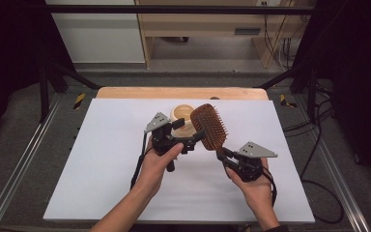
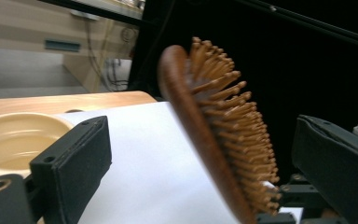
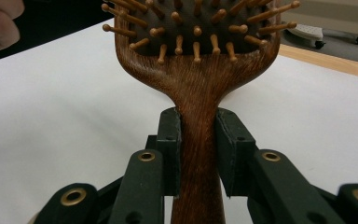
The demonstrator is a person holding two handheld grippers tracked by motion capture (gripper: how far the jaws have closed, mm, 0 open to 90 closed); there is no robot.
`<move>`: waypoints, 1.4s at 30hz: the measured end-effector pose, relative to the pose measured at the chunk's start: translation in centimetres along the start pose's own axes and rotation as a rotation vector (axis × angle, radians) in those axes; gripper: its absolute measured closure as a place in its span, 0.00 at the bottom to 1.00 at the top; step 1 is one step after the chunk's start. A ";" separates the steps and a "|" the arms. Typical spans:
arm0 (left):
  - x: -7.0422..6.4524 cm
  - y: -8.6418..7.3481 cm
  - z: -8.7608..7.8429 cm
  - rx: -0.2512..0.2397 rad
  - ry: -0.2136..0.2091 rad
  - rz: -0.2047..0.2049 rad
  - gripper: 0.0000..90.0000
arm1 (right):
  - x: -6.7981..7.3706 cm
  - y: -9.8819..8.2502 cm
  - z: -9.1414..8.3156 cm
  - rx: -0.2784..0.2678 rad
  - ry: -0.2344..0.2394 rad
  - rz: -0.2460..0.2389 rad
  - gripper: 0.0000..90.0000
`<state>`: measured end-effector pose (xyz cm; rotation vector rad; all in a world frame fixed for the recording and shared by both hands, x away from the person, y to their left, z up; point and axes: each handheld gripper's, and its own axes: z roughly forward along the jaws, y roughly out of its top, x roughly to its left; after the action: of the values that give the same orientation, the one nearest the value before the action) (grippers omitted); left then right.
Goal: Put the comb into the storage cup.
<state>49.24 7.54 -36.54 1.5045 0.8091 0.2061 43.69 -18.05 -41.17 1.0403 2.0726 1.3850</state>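
Observation:
A brown wooden hairbrush with wooden pins is held up above the white mat, head tilted toward the far side. My right gripper is shut on its handle; in the right gripper view both jaws press the handle just below the head. My left gripper is open, level with the brush head. In the left gripper view the brush head stands edge-on between the wide-apart jaws, pins facing the right-hand jaw, with a gap on each side. A cream bowl sits on the mat behind the left gripper.
The white mat covers most of a wooden table. The bowl lies close beside the left-hand jaw of my left gripper. Black frame bars and cables stand around the table; a wooden cabinet is on the floor beyond.

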 end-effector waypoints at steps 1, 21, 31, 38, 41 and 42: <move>-0.1 0.2 0.3 0.002 -0.006 -0.003 0.06 | 0.1 0.0 0.0 0.001 -0.001 -0.001 0.81; 0.9 0.9 2.5 0.013 -0.095 -0.143 0.41 | 0.8 0.0 0.3 -0.024 0.016 -0.017 0.81; 0.5 1.0 2.5 0.032 -0.072 -0.170 0.54 | 0.9 -0.4 0.9 -0.012 0.023 -0.011 0.81; -0.4 1.4 2.8 0.033 -0.078 -0.148 0.57 | 0.7 -0.6 1.0 -0.013 0.027 0.005 0.80; -0.8 1.6 2.8 0.035 -0.082 -0.130 0.57 | 0.6 -0.6 1.0 -0.016 0.028 0.008 0.80; -0.8 1.6 2.8 0.036 -0.080 -0.125 0.57 | 0.6 -0.6 1.0 -0.022 0.027 0.013 0.80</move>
<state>50.87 4.98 -35.10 1.4810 0.8427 0.0383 43.86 -17.12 -42.10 1.0338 2.0686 1.4328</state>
